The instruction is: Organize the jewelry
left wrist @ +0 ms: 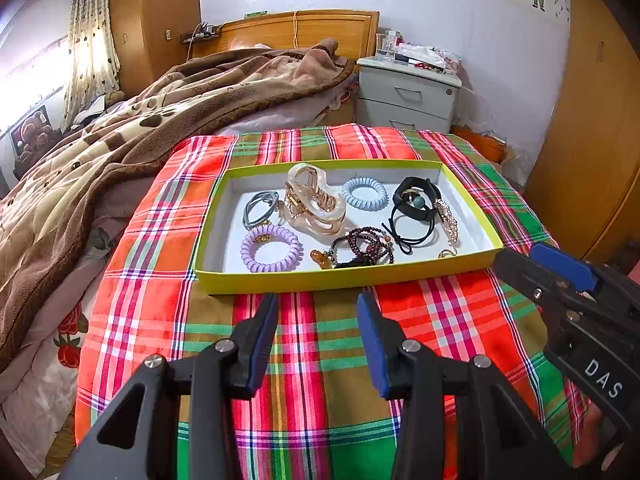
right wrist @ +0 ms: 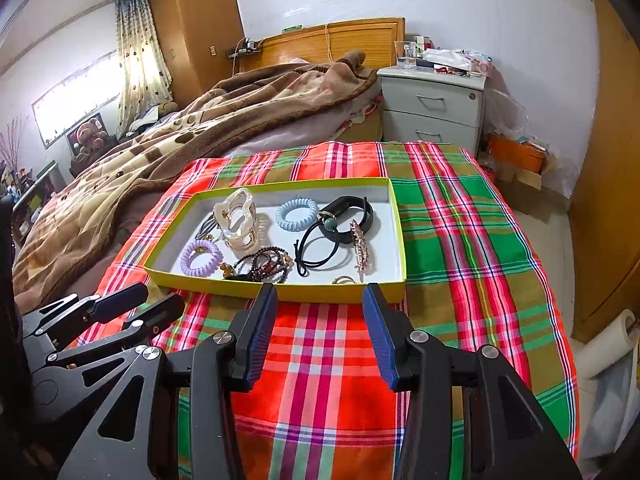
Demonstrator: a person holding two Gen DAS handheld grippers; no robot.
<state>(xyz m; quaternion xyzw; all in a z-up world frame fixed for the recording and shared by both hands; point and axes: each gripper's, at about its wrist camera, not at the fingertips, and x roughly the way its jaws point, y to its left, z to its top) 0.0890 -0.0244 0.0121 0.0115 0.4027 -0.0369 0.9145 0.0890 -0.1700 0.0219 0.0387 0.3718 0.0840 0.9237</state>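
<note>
A shallow yellow-green box [left wrist: 336, 280] [right wrist: 280, 292] lies on a plaid cloth. Inside it are a clear beige claw clip [left wrist: 314, 204] [right wrist: 237, 216], a blue coil tie [left wrist: 365, 193] [right wrist: 296, 214], a purple coil tie [left wrist: 271, 249] [right wrist: 201, 258], grey elastics [left wrist: 260, 208], a dark bead bracelet [left wrist: 360, 246] [right wrist: 262, 264], black hair ties [left wrist: 414, 216] [right wrist: 336, 232], a rhinestone clip [left wrist: 447, 218] [right wrist: 359, 250] and a small gold ring [left wrist: 446, 254] [right wrist: 344, 279]. My left gripper [left wrist: 318, 312] [right wrist: 138, 306] is open just short of the box's near wall, holding nothing. My right gripper [right wrist: 320, 304] [left wrist: 524, 260] is open beside it, also holding nothing.
The plaid cloth [left wrist: 304, 360] [right wrist: 460, 240] covers a table beside a bed with a brown blanket [left wrist: 120, 144]. A grey nightstand [left wrist: 408, 96] [right wrist: 434, 104] stands behind. A wooden wardrobe [right wrist: 612, 200] rises at the right, with a paper roll [right wrist: 608, 344] on the floor.
</note>
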